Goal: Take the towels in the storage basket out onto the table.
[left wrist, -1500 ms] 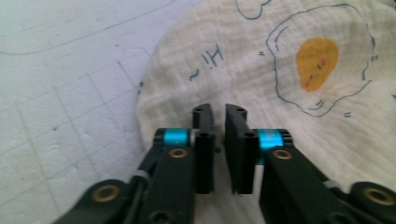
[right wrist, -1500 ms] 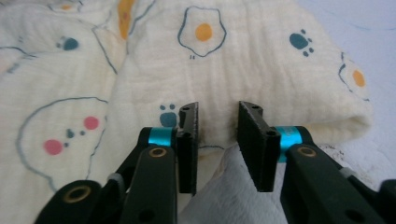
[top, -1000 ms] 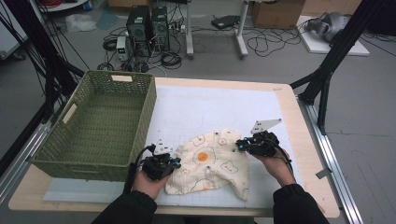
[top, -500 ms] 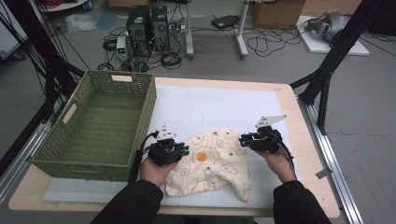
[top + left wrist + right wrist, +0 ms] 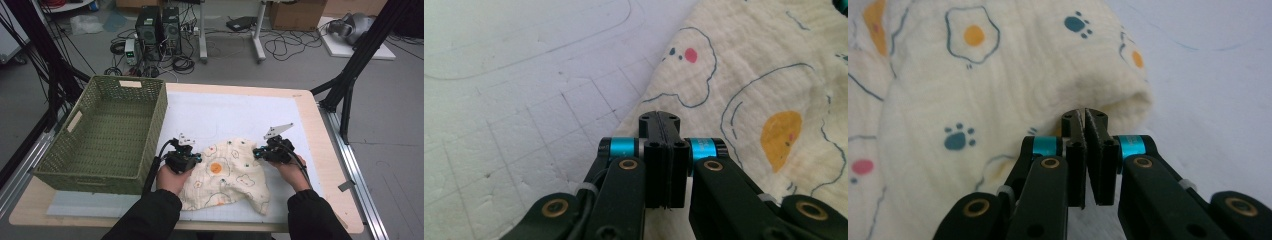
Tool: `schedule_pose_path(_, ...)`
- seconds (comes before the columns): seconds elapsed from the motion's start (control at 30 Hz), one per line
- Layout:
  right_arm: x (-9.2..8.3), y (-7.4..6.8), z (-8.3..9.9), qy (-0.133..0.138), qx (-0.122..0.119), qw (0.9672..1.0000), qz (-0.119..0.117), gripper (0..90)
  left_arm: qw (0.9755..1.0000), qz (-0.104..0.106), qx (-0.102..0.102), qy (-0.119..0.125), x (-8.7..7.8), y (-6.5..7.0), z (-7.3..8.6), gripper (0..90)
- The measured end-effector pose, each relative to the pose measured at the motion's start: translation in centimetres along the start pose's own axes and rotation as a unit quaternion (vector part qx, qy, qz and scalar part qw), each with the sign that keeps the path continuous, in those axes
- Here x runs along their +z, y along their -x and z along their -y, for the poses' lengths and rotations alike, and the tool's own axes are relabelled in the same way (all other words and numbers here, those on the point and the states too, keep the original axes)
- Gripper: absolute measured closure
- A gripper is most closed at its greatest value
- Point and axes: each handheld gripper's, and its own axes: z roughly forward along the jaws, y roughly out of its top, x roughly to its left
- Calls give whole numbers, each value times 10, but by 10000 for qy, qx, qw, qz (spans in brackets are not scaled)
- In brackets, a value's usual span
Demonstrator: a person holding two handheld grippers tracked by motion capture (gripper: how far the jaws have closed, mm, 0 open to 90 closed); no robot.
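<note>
In the left gripper view the jaws of the left gripper point(image 5: 663, 117) stand pressed flat together at the very edge of a cream muslin cloth point(image 5: 749, 90) printed with fried eggs and paw marks. Whether a fold of cloth is pinched between them cannot be told, since the jaw tips cover the hem there. They have just been closing. The cloth spreads ahead and to the right of these jaws, with bare white gridded mat point(image 5: 514, 100) to their left.

In the right gripper view the right gripper point(image 5: 1084, 116) shows its jaws nearly together, a thin slit between the tips, which meet a rolled, puffed fold of the cloth point(image 5: 998, 75). A little cloth seems caught between them, though the contact is shadowed. These jaws too have just been closing. The cloth lies ahead and to the left of them.

From the high view the cloth point(image 5: 227, 175) lies crumpled between both grippers, its long axis running from one gripper to the other, its near corner trailing towards the person's right sleeve point(image 5: 312, 217). A green woven basket point(image 5: 107, 132) stands beyond the left gripper's outer side.
</note>
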Motion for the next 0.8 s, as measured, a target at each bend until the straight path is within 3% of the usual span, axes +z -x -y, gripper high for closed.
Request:
schedule_pose_path(0.07,-12,6,-4,94,26,9999,128,874,10000,-26,-25,85,-2,1,-1,891)
schedule_pose_path(0.2,-34,20,-12,248,85,9968,758,862,9997,46,-81,247,-5,3,-2,890)
schedule_pose_path(0.27,-40,27,-11,382,300,9946,919,819,9995,85,-119,293,-6,3,-2,825)
schedule_pose_path(0.33,-42,28,-7,484,363,9952,774,793,9994,76,-112,312,-7,2,-2,777)
schedule_pose_path(0.47,-41,15,4,481,264,9970,551,746,9996,63,-108,242,-8,1,-1,696)
schedule_pose_path(0.67,-28,-5,29,464,201,9987,57,685,9998,-8,-81,182,-7,1,0,694)
schedule_pose_path(0.73,-22,-10,31,536,240,9981,-208,662,9999,-6,-61,120,-5,1,0,701)
schedule_pose_path(0.8,-16,-14,30,451,224,9982,-317,657,10000,8,12,34,-4,0,1,766)
